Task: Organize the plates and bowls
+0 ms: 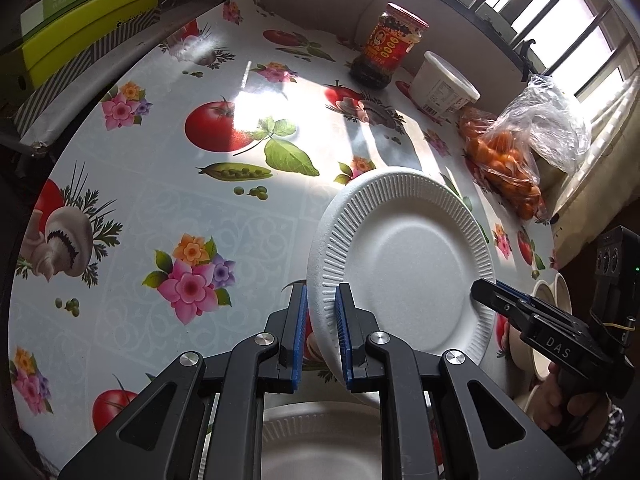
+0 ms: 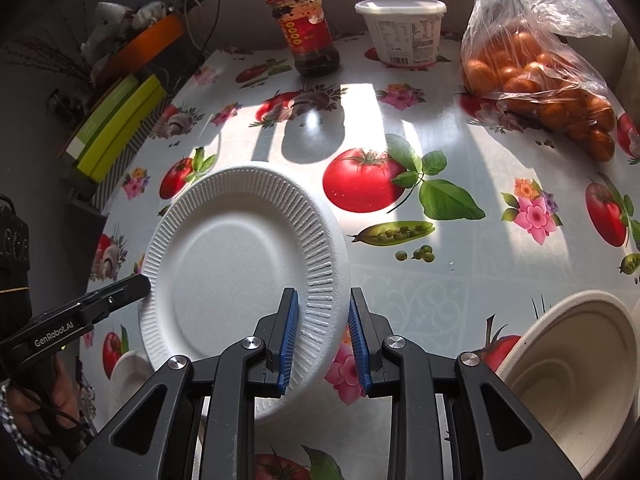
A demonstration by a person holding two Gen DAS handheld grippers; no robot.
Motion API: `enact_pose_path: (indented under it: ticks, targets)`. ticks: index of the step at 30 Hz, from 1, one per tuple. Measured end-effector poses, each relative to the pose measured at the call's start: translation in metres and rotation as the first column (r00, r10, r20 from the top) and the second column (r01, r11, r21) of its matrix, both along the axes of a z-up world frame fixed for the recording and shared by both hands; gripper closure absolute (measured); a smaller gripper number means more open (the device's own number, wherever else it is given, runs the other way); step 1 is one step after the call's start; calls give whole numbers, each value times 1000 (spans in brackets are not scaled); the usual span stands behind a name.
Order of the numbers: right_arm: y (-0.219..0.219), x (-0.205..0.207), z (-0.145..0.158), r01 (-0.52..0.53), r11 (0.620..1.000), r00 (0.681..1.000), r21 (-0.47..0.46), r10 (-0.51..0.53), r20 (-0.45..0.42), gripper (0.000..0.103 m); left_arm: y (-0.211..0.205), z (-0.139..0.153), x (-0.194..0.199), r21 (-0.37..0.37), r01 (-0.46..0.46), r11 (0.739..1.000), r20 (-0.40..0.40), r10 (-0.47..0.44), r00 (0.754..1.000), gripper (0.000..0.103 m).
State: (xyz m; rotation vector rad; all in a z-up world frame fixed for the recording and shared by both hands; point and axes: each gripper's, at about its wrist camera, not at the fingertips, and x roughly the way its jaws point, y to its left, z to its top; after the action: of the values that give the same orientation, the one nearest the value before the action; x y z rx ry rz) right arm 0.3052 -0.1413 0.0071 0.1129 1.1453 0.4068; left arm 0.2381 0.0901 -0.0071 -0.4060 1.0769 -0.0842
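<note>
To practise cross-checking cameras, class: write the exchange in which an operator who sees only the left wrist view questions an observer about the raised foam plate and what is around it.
Operator: Is the right gripper really gripping the foam plate? I only see it side-on.
Observer: Yes. The right wrist view shows one blue pad above the rim and one below.
Operator: What are the beige shapes at my right edge, behind that gripper?
Observer: A pulp bowl. The right wrist view shows that it is empty inside.

White ribbed plate being pinched at opposite rims by right gripper and left gripper, beige bowl sitting right
</note>
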Motion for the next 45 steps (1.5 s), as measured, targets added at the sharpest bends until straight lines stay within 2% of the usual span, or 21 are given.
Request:
enact_pose_path:
  ticks: [25,45]
  targets:
    - [25,-66,21,-66,997,997,33,65,41,78,26,19,-74,-16,-44,999,62,45,997,88]
    - [46,-123,23,-123,992,991,39,120,59,78,47,12,-128,-31,-83,996,65,85,994,88]
